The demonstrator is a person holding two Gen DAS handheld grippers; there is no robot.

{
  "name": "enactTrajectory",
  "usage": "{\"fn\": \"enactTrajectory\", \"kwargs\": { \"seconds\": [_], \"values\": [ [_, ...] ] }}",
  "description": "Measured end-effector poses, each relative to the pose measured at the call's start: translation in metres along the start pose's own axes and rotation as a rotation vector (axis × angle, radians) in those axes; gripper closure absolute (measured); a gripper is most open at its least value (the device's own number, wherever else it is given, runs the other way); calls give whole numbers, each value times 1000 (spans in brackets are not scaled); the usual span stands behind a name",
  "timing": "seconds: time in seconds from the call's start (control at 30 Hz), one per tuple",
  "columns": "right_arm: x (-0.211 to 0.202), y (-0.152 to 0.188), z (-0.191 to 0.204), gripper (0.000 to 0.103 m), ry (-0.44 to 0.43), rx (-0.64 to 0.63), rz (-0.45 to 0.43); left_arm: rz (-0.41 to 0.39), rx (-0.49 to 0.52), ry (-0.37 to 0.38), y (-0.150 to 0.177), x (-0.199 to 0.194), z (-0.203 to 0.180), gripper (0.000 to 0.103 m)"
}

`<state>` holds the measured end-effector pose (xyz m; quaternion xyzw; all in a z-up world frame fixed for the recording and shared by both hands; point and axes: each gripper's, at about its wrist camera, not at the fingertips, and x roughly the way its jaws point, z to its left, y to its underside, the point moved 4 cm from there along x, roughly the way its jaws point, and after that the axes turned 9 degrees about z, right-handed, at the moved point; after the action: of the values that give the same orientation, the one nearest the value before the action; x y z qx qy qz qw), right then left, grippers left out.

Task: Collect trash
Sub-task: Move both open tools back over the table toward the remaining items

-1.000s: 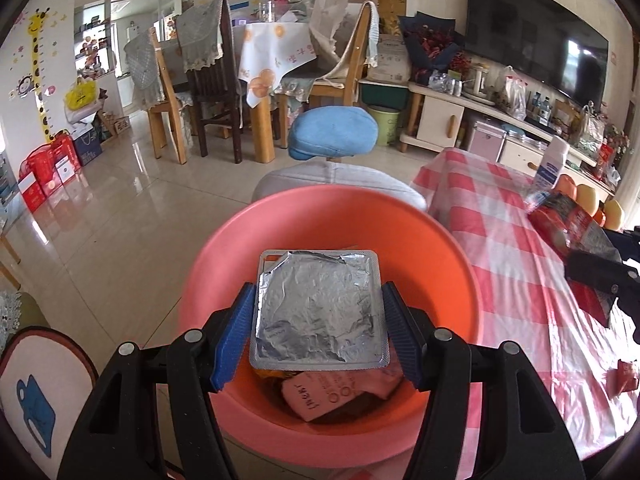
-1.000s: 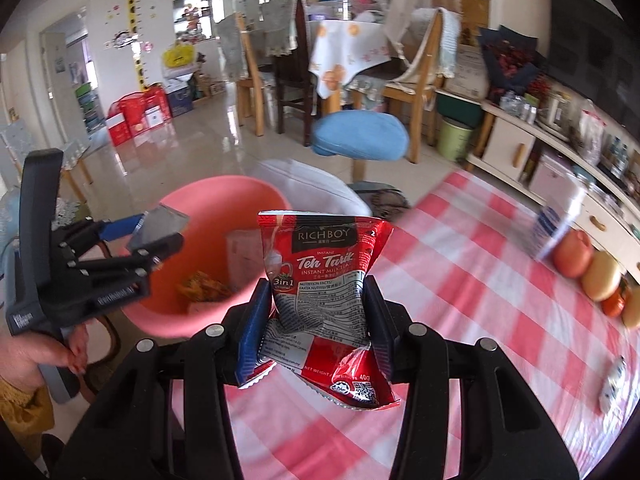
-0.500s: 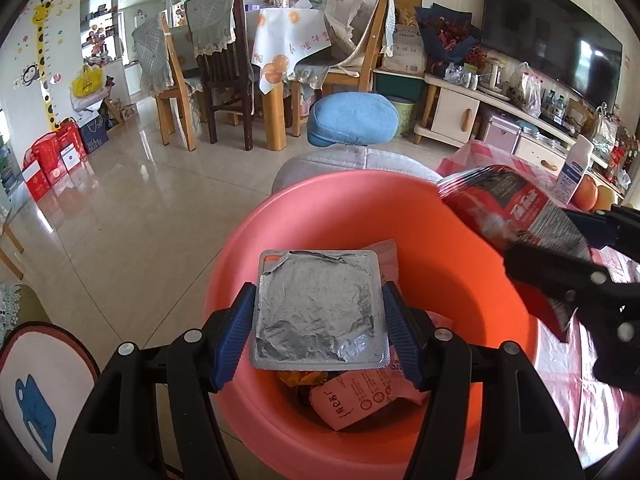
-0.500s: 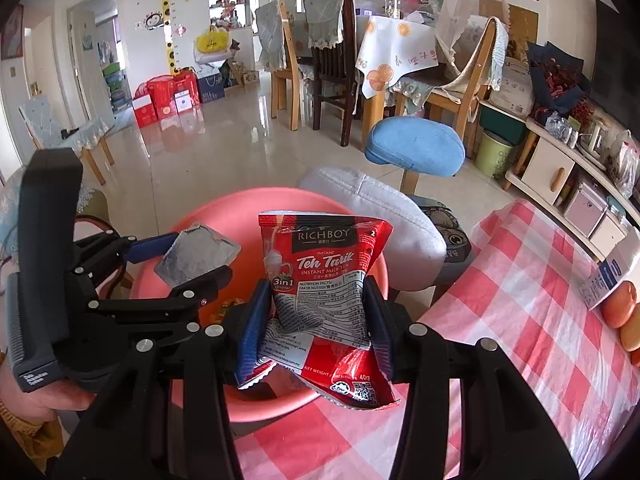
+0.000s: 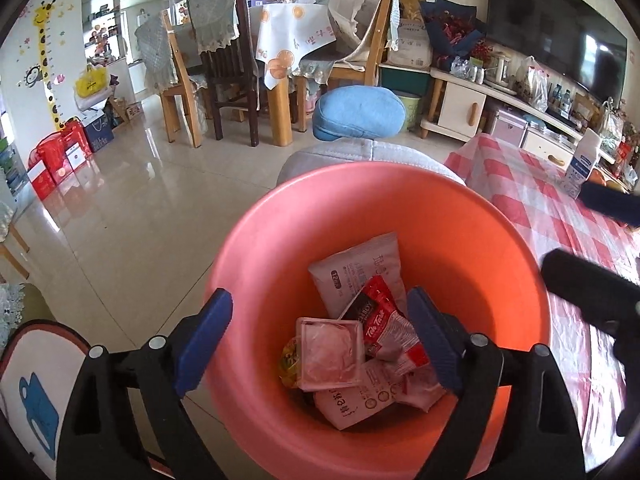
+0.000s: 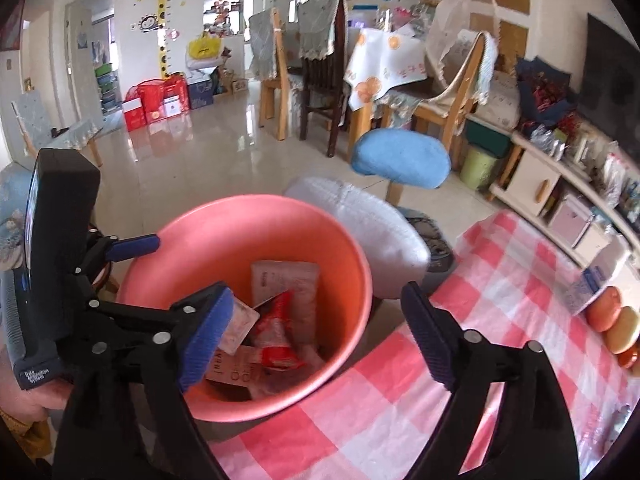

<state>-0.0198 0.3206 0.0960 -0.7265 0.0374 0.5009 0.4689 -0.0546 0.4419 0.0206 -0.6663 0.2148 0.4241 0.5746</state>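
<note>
A pink bucket point(image 5: 460, 232) holds trash: a red Teh Tarik packet point(image 5: 384, 328), a square foil-lidded tray lying upside down point(image 5: 330, 354) and white sachets point(image 5: 356, 268). My left gripper point(image 5: 320, 336) is open and empty above the bucket's mouth. My right gripper point(image 6: 316, 332) is open and empty, just above the bucket point(image 6: 192, 236) at its table side. The red packet point(image 6: 276, 332) shows inside it. The left gripper's body point(image 6: 60, 256) shows at the left of the right wrist view.
A table with a red-and-white checked cloth point(image 6: 500, 280) lies right of the bucket, with fruit point(image 6: 604, 312) and a carton point(image 5: 582, 160) at its far side. A grey cushioned stool point(image 6: 372, 228) and a blue stool point(image 6: 400, 158) stand behind the bucket.
Both grippers opened. The foil tray dropped from the left gripper and the red packet from the right gripper; both now lie in the bucket.
</note>
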Motion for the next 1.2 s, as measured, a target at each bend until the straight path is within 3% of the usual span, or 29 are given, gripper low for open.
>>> {"fn": "enactTrajectory", "kwargs": {
  "seconds": [0.2,0.7,1.2],
  "values": [
    [-16,7,-13,13,58,3,-23,-9,16,-4,-1,-8,-9,15],
    [-43,36,-54,13,68,107,-32,-36,67,-1,-3,-31,-37,15],
    [-74,74,-98,9,91,196,-30,-40,165,42,0,-48,-101,15]
  ]
}}
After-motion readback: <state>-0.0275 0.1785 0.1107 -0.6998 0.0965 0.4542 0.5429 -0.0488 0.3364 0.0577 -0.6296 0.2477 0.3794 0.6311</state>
